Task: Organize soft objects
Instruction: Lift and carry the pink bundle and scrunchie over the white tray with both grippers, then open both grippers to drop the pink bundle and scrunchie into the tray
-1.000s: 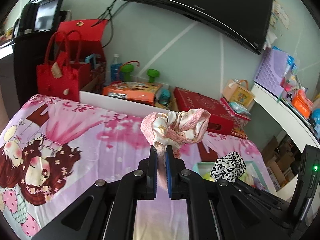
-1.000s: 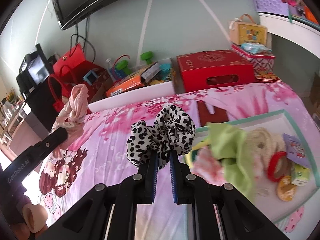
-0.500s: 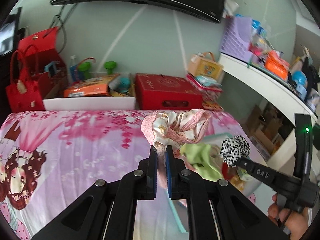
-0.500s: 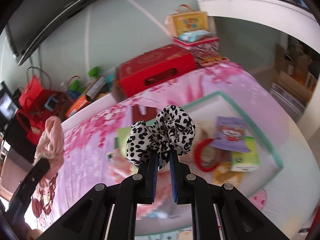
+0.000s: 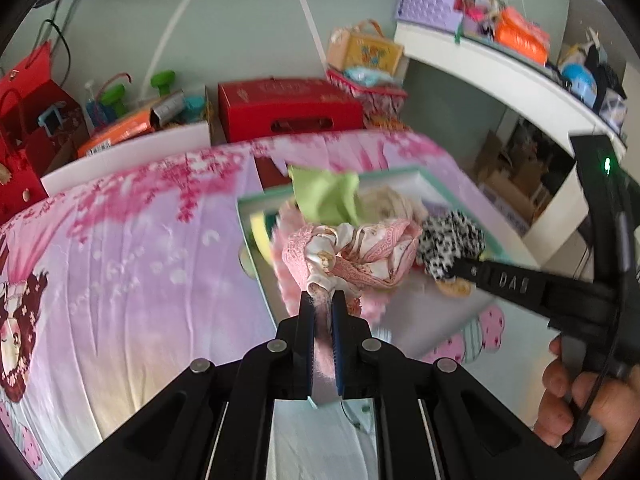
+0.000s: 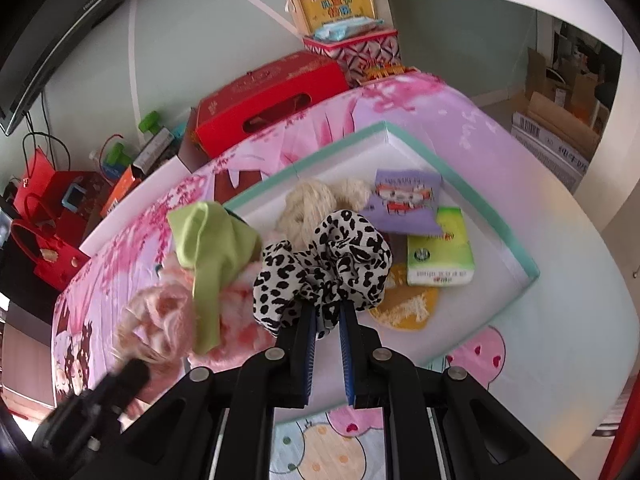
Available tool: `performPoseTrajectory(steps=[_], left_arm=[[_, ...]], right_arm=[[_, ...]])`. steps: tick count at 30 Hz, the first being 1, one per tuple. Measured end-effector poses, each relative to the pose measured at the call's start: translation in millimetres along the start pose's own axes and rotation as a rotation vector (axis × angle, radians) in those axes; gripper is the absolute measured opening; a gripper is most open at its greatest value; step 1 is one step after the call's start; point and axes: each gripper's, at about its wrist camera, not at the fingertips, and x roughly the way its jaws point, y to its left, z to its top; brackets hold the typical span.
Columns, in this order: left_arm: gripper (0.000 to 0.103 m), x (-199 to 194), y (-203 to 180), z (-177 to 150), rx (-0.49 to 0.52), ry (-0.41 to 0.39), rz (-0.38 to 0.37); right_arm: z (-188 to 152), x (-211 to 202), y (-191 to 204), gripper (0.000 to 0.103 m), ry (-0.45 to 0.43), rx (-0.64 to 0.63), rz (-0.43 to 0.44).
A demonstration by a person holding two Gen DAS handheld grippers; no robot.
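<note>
My left gripper (image 5: pixel 322 294) is shut on a pink and cream scrunchie (image 5: pixel 352 254) and holds it above the near left part of a white tray with a teal rim (image 5: pixel 396 173). My right gripper (image 6: pixel 327 312) is shut on a black-and-white leopard scrunchie (image 6: pixel 324 266), also over the tray (image 6: pixel 384 130); it shows in the left wrist view (image 5: pixel 452 246) to the right of the pink one. In the tray lie a green cloth (image 6: pixel 208 240), a cream yarn bundle (image 6: pixel 316 200), a purple pouch (image 6: pixel 404 200) and a green tissue pack (image 6: pixel 440 256).
The tray sits on a pink cartoon bedsheet (image 5: pixel 120 248). Behind the bed stand a red box (image 5: pixel 288 110), a red bag (image 5: pixel 24 120), a white bin of clutter (image 5: pixel 132 148) and a white shelf (image 5: pixel 500 76) at right.
Both grippers have swung right and down from over the bedsheet to above the tray, each still holding its scrunchie. The tray's contents now fill the view.
</note>
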Motion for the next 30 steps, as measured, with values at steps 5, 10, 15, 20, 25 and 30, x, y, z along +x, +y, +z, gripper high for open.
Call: performPoseTrajectory(steps=[5,10,15,20,25,30], left_arm=[[0.008,17,-11,-15,0.029,0.082,0.004],[0.008,32,-12,-23,0.026,0.137,0.0],[0.009,40,-9,-27,0.012,0.176,0.005],[0.009,40,-7,-29,0.004,0.19,0.002],[0.022,37,-5,-32,-0.007,0.204,-0.009],[0.029,29,-5,-34,-0.019,0.2,-0.05]], right_arm=[[-7,10,2,0.014,0.046,-0.012,-0.001],[-14,26,3,0.016,0.106,-0.026,-0.015],[-17,34,5,0.016,0.138,-0.034,-0.029],[-19,40,7,0.019,0.16,-0.053,-0.046],[-21,44,8,0.031,0.178,-0.062,-0.062],[-22,43,11,0.039,0.173,-0.079,-0.069]])
